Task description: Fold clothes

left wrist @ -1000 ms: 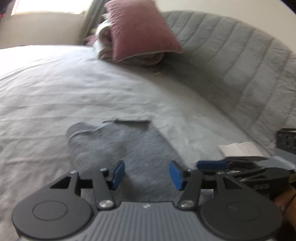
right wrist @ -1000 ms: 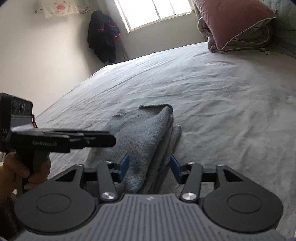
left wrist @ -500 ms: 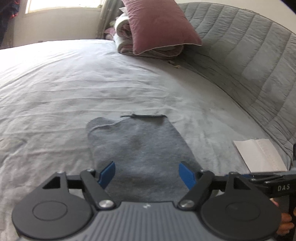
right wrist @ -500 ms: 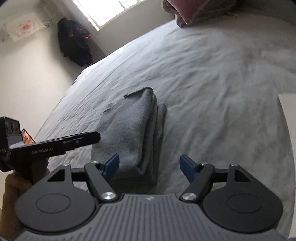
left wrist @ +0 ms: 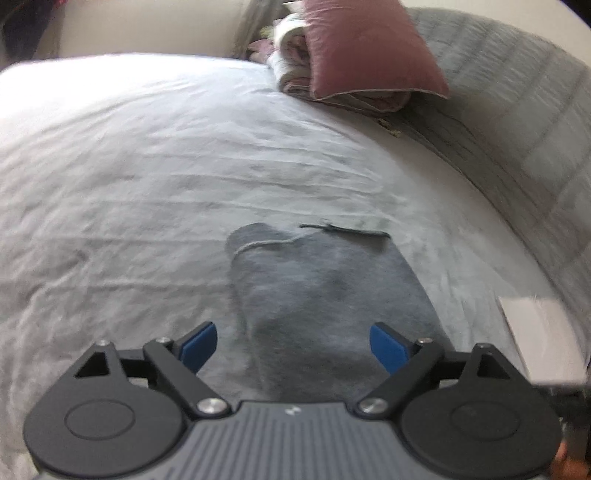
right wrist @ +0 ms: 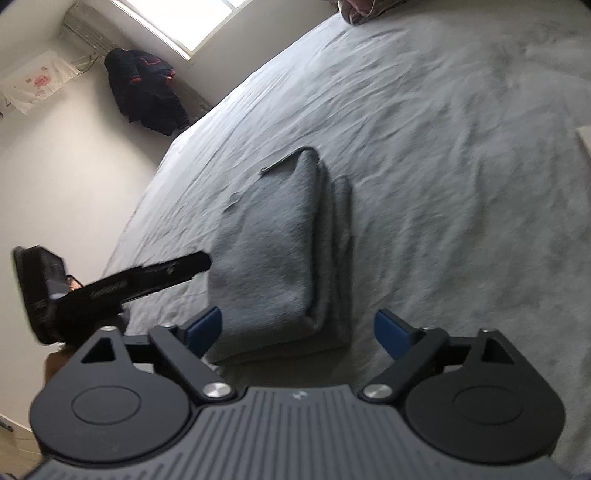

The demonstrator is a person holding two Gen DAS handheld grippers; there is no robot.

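The folded grey garment (right wrist: pixel 280 251) lay flat on the bed (right wrist: pixel 461 166), just ahead of both tools. The left tool (left wrist: pixel 293 345) and the right tool (right wrist: pixel 298 332) hovered above its near edge, jaws opening wide, blue pads (right wrist: pixel 205 326) clear of the cloth

Daylight came from the window (right wrist: pixel 199 22), which was blown out white. The sheet (left wrist: pixel 110 147) glared pale in the left view, which was soft with motion blur. Both views bulged at the edges; the right one looked dimmer and sharper
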